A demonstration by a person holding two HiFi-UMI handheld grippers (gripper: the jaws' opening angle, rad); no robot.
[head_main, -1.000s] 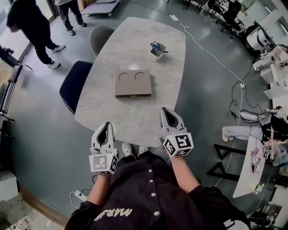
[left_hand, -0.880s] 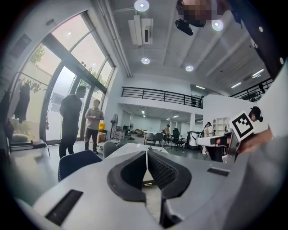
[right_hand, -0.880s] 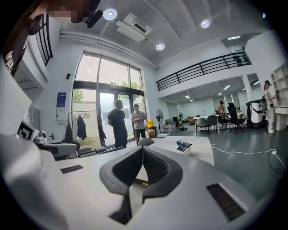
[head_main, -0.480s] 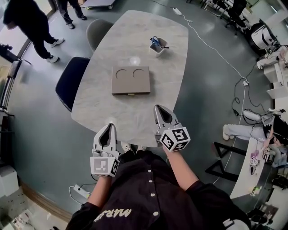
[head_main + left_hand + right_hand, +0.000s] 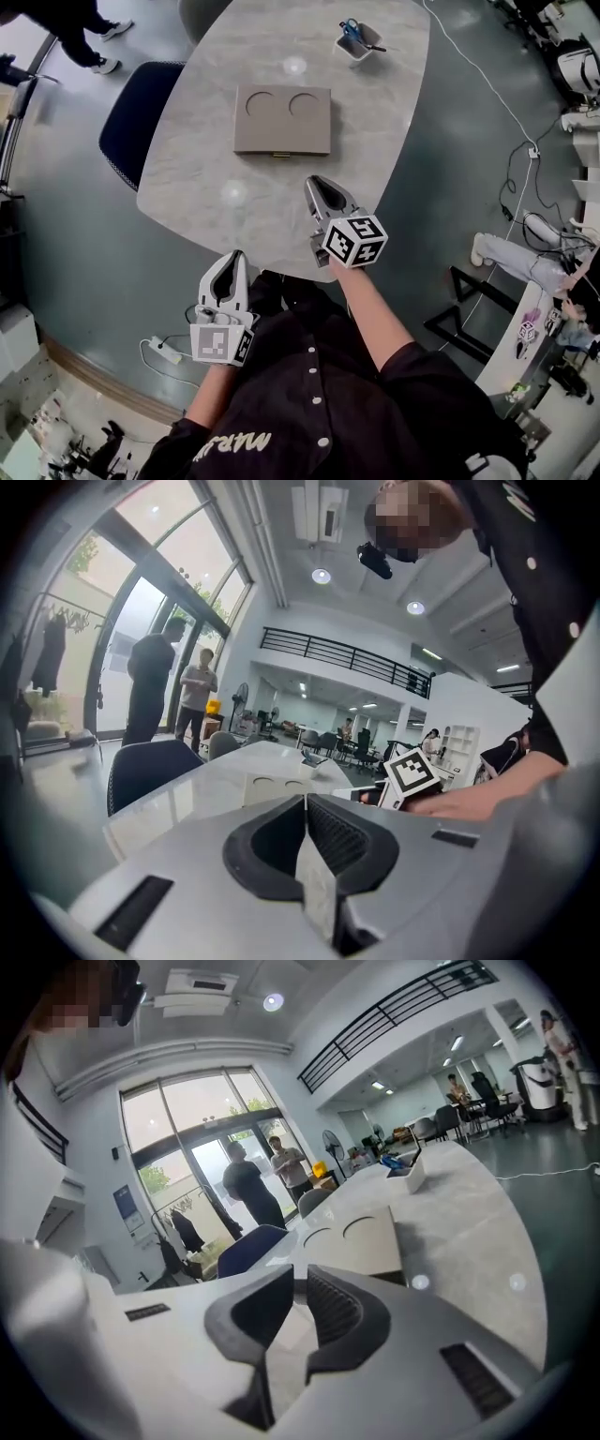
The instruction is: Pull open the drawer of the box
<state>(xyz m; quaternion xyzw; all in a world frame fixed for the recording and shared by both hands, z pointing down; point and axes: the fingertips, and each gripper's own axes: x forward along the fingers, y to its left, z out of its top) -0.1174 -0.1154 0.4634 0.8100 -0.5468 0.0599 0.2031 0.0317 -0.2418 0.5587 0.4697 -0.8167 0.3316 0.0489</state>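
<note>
The flat tan box (image 5: 281, 120) with two round recesses lies on the marble table (image 5: 216, 202), its small drawer pull (image 5: 279, 155) on the near side. My right gripper (image 5: 315, 182) hovers over the table just short of that side, pointing at the box (image 5: 361, 1237). Its jaws have just been opening and stand a narrow slit apart with nothing between them (image 5: 298, 1274). My left gripper (image 5: 231, 256) hangs off the table's near edge, shut and empty (image 5: 305, 799). The box (image 5: 277, 785) shows low beyond it.
A white cup with blue scissors (image 5: 357, 41) stands at the table's far end. A dark blue chair (image 5: 141, 122) sits at the table's left side. A power strip (image 5: 164, 349) lies on the floor near my left hand. People (image 5: 248, 1190) stand by the glass doors.
My right gripper has sunk, rolled and moved forward over the table toward the box's near side. The left gripper has dropped lower off the table's near edge.
</note>
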